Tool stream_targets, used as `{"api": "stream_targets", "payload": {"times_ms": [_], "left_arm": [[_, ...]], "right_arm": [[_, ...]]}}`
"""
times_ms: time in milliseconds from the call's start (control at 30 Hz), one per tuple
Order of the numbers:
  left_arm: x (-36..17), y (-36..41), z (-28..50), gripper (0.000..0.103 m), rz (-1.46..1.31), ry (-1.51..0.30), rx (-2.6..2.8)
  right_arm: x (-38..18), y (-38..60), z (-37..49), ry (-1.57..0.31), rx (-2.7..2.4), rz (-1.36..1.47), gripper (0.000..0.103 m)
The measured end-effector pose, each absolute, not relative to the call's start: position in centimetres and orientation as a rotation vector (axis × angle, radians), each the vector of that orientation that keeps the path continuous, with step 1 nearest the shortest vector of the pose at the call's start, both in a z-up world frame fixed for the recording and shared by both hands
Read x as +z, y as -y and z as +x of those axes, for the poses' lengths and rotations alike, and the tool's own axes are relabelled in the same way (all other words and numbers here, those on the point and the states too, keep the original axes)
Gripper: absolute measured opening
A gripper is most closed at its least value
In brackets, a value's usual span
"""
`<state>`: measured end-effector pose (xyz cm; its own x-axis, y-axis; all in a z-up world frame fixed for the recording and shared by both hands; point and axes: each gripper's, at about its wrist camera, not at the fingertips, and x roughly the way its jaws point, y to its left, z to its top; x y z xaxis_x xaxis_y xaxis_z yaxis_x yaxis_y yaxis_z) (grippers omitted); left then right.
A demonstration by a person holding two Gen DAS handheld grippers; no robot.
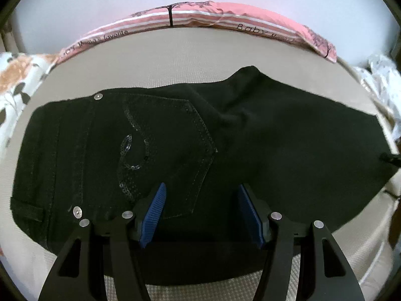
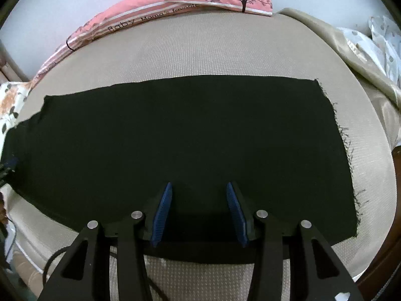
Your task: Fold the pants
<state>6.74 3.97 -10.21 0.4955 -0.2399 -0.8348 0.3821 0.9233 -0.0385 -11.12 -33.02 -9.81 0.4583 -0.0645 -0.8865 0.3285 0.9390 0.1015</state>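
Black pants [image 1: 250,140] lie flat across a beige bed, folded lengthwise. The waist end, with a sequined back pocket [image 1: 163,150] and metal rivets, lies at the left in the left wrist view. The leg end with a frayed hem [image 2: 348,150] lies at the right in the right wrist view, where the pants [image 2: 175,138] fill the middle. My left gripper [image 1: 201,190] is open and empty, hovering over the near edge by the pocket. My right gripper [image 2: 199,188] is open and empty over the near edge of the legs.
The beige textured mattress [image 2: 200,55] carries the pants. A pink pillow [image 1: 225,17] with tree print and lettering lies along the far edge; it also shows in the right wrist view [image 2: 155,7]. Floral bedding [image 1: 15,80] sits at the left, white fabric [image 2: 376,42] at the right.
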Motion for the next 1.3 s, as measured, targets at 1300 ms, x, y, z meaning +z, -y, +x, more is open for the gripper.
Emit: {"api": "stream_targets", "payload": {"times_ms": [1300], "left_arm": [[-9.7,4.7,5.6,0.086,0.089,-1.065,-0.345]], "right_arm": [[-13.5,54.2,-18.2,-0.934,0.134,0.943,0.021]]}}
